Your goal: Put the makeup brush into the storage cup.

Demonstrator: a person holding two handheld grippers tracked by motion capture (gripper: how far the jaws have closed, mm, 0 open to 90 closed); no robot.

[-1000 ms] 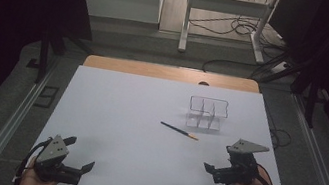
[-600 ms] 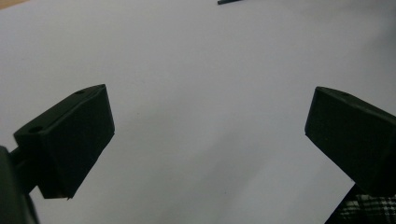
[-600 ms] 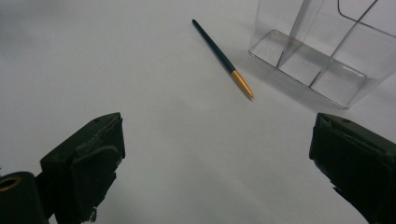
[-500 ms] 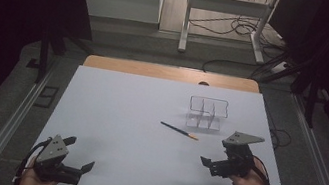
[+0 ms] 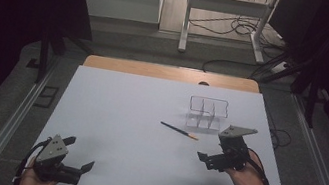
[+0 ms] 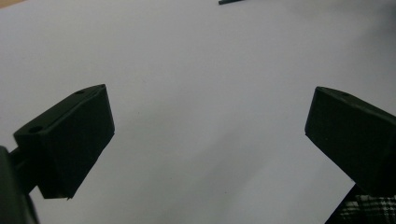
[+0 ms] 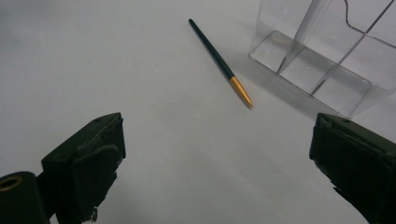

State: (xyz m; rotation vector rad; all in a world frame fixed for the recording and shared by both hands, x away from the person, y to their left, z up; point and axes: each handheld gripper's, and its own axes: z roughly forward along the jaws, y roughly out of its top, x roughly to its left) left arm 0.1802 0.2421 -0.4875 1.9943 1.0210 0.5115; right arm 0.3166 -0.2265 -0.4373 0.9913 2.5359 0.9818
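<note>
A thin dark pen with a gold tip [image 5: 179, 130] [image 7: 220, 62] lies on the white table, just left of a clear plastic divided holder [image 5: 206, 114] [image 7: 322, 56]. My right gripper [image 5: 206, 158] [image 7: 219, 161] hovers open a short way in front of the pen, jaws wide apart with nothing between them. My left gripper [image 5: 80, 154] [image 6: 205, 140] rests open near the front left corner of the table, far from the pen. The pen's dark end [image 6: 231, 2] peeks in at the top edge of the left gripper view.
The white table top [image 5: 138, 118] ends in a wooden strip [image 5: 170, 73] at the far side. Metal rails [image 5: 10, 122] run along both sides. A desk frame [image 5: 226, 16] and cables lie on the floor beyond.
My right gripper has moved up and leftward toward the pen and holder. The left gripper has stayed in place.
</note>
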